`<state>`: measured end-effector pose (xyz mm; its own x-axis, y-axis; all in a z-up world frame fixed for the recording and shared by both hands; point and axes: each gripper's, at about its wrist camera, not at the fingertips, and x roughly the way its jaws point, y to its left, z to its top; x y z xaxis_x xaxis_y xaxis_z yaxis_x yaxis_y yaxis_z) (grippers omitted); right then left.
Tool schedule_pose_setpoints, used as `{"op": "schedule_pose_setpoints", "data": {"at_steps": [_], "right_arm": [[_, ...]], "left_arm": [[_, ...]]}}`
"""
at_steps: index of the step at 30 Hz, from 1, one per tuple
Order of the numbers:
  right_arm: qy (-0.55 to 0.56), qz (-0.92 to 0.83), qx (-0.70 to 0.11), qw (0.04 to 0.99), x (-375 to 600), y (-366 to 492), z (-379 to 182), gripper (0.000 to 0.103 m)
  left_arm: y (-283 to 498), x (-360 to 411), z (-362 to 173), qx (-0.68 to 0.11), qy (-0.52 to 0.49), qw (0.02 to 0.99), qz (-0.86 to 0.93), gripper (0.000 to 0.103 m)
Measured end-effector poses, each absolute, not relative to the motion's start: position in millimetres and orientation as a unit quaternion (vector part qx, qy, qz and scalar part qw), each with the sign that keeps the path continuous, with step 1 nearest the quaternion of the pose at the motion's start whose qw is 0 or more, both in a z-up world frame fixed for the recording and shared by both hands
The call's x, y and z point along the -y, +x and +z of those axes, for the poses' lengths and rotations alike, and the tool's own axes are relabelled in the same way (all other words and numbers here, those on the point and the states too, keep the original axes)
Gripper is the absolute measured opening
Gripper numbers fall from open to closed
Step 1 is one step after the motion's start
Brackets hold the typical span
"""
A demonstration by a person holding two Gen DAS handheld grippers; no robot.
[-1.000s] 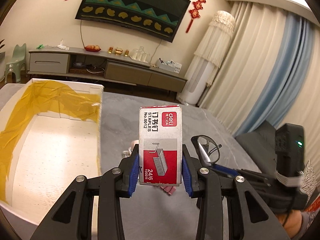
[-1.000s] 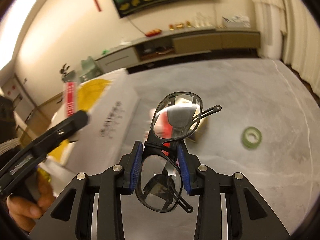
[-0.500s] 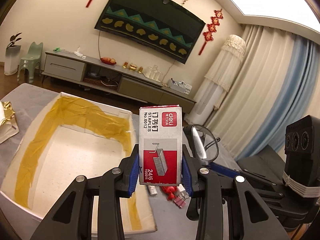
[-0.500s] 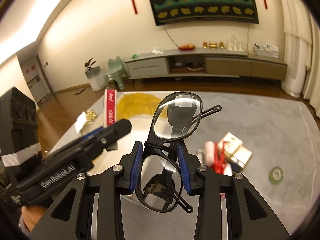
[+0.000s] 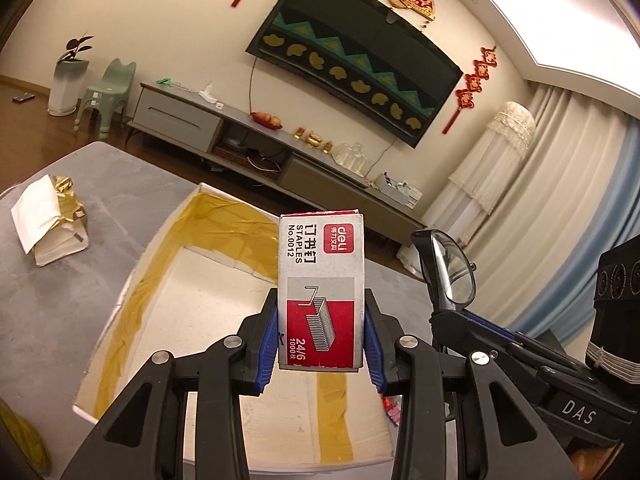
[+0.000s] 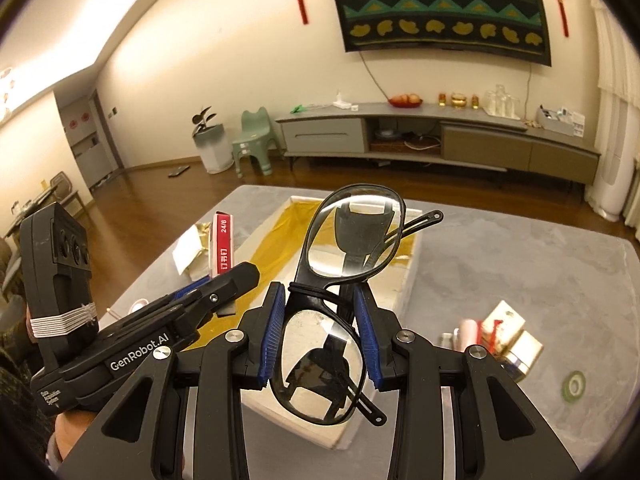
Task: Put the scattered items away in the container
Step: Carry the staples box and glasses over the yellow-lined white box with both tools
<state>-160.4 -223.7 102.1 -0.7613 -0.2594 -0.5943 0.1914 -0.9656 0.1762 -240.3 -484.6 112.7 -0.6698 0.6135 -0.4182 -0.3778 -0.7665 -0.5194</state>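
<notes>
We carry one item in each of our tongs, and both now hang over or beside the white cardboard box (image 5: 224, 364), the open container with yellow tape along its inner walls that sits on the grey bench (image 5: 60, 280).

Our left tongs (image 5: 321, 332) are clamped on the staples box (image 5: 321, 280), which stands upright between the blue pads with its long axis pointing up and away from us. In the left wrist view the container's open floor lies directly below and ahead of it, so we judge the drop needs only a short lowering and a release.

Our right tongs (image 6: 320, 332) grip the black-framed glasses (image 6: 340, 280) at the bridge, one lens above the pads and one below, the temple arms folded. In the right wrist view the container (image 6: 404, 292) lies ahead and slightly left, its long axis running away from us, and the glasses sit above its near end.

The left tongs look deeper over the opening, so we judge they go first. Other scattered items (image 6: 500, 332) and a green tape roll (image 6: 573, 387) wait on the bench to the right.
</notes>
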Motion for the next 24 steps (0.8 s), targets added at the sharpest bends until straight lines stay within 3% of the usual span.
{"op": "schedule_pose_setpoints", "data": {"at_steps": [24], "right_arm": [[0.429,-0.891,0.069,0.132,241,-235,42,0.038]], "left_arm": [[-265,496,82,0.185,-0.358,0.233,0.885,0.039]]}}
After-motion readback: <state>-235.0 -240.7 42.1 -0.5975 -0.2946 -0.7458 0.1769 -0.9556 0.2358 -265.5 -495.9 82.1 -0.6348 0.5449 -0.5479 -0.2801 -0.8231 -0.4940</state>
